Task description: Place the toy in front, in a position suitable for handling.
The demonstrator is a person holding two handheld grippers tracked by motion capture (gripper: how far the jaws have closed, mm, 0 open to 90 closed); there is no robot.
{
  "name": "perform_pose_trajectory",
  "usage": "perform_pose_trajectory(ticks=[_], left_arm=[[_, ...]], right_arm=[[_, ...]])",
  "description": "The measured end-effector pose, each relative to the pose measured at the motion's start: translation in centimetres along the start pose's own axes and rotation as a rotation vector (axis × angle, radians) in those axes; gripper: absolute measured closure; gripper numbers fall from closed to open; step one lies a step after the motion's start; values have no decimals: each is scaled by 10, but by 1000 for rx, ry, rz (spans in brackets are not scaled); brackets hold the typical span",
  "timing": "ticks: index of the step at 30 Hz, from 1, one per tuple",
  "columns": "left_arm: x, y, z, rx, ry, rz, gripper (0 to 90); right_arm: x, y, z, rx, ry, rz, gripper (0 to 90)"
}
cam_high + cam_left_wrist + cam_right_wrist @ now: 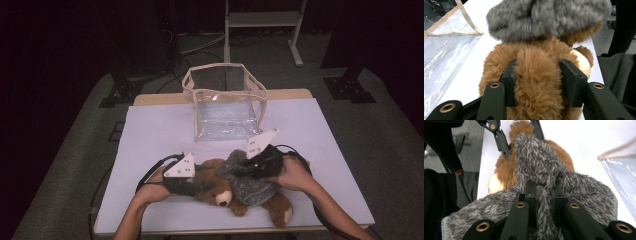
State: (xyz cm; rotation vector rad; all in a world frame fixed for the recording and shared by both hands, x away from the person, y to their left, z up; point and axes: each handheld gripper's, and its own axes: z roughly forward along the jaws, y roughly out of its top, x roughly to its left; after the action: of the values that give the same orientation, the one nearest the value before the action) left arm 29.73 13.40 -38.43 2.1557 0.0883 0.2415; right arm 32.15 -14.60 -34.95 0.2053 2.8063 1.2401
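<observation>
A brown teddy bear (220, 187) lies on its back on the white-covered table (150, 135), toward six o'clock of the tabletop in the high view, its pale muzzle turned to the near edge and one pale-soled foot out at about four o'clock. A grey fuzzy garment (247, 182) is bunched over its middle. The left hand-held gripper (192, 186) comes at the bear from nine o'clock; in the left gripper view its two black jaws stand part-way closed, pressed into either side of a thick brown furry limb, with the grey garment just beyond at twelve o'clock. The right hand-held gripper (245, 172) reaches in from three o'clock; in the right gripper view its jaws are nearly together, pinching a narrow fold of the grey garment (544, 195) between them, and the bear's brown fur (506, 170) shows beyond at eleven o'clock with the other gripper's jaws on it. A clear plastic bag (226, 102) with a beige-trimmed rim stands upright and open at twelve o'clock from the bear, well apart from it, near the far edge of the table. A hand (292, 175) wraps each gripper body, forearms entering from six o'clock.
</observation>
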Motion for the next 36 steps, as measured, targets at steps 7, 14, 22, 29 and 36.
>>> perform_pose_trajectory(ticks=[7, 14, 22, 29, 36], left_arm=[[1, -1, 0, -2, -4, -6, 531], [1, 0, -1, 2, 0, -3, 530], [2, -2, -1, 1, -2, -10, 530], [3, -1, -2, 4, 2, -6, 526], [11, 3, -8, -5, 8, -30, 462]], right_arm=[[-2, -27, -27, -43, -31, 50, 795], [-4, -24, -36, -30, -49, 52, 791], [-5, -24, -29, -36, -23, 56, 790], [-12, -56, -50, -25, -57, 118, 788], [-9, -61, -43, -57, -50, 113, 789]])
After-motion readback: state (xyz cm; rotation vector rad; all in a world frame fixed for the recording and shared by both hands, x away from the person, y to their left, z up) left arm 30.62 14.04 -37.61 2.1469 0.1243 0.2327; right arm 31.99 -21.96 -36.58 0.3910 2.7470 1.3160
